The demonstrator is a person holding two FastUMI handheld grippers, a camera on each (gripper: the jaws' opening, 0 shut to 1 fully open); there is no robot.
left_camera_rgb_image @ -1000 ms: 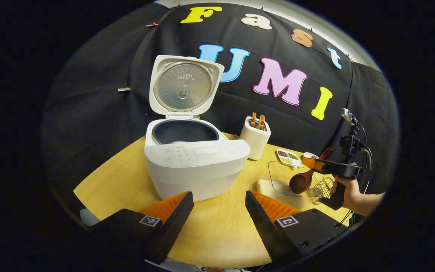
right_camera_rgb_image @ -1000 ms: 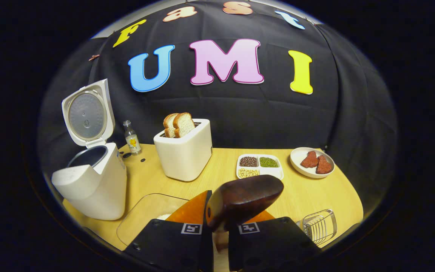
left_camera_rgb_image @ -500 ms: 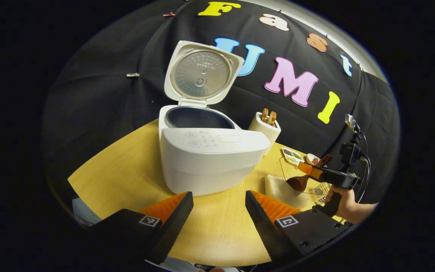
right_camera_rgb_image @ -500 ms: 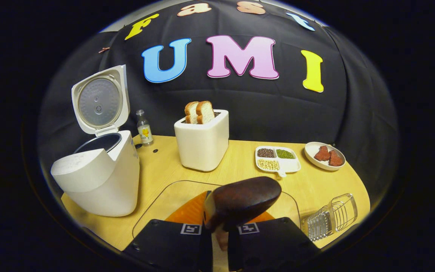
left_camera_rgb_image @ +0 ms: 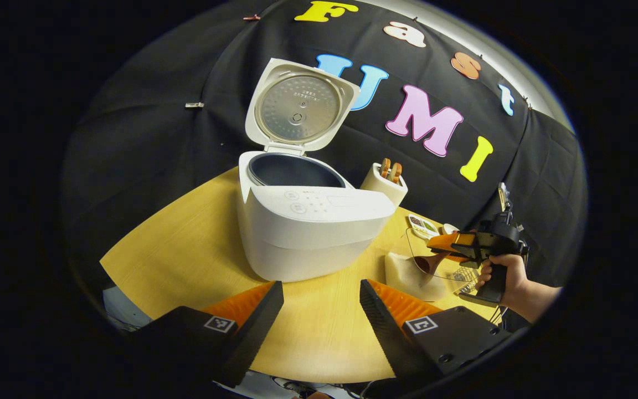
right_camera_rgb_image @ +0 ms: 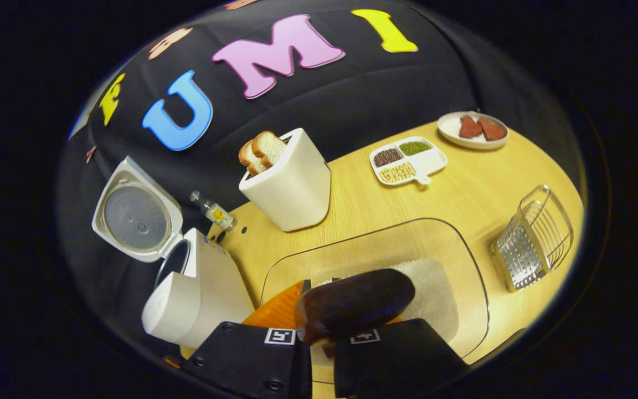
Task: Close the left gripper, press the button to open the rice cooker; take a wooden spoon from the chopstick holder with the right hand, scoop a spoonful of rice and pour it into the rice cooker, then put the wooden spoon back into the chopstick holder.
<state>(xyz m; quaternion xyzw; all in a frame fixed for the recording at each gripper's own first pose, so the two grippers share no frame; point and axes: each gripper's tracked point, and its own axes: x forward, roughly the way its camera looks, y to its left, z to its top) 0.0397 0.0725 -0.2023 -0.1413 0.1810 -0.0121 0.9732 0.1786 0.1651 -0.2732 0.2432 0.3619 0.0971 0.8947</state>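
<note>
On the left of the worktop (left_camera_rgb_image: 186,249) the rice cooker (left_camera_rgb_image: 308,227) stands with its lid (left_camera_rgb_image: 299,105) up and the pot bare, so the button step looks done. Our left tool (left_camera_rgb_image: 319,310) hangs before it, fingers apart and empty. Further right, our right tool (right_camera_rgb_image: 322,341), clamped on the wooden spoon (right_camera_rgb_image: 355,305), has tipped steeply over the last second and now aims down into the clear tub (right_camera_rgb_image: 385,249), the bowl of the spoon just over the rice (right_camera_rgb_image: 435,293). We judge the scoop is about to begin. The wire holder (right_camera_rgb_image: 535,238) lies on its side farther right.
</note>
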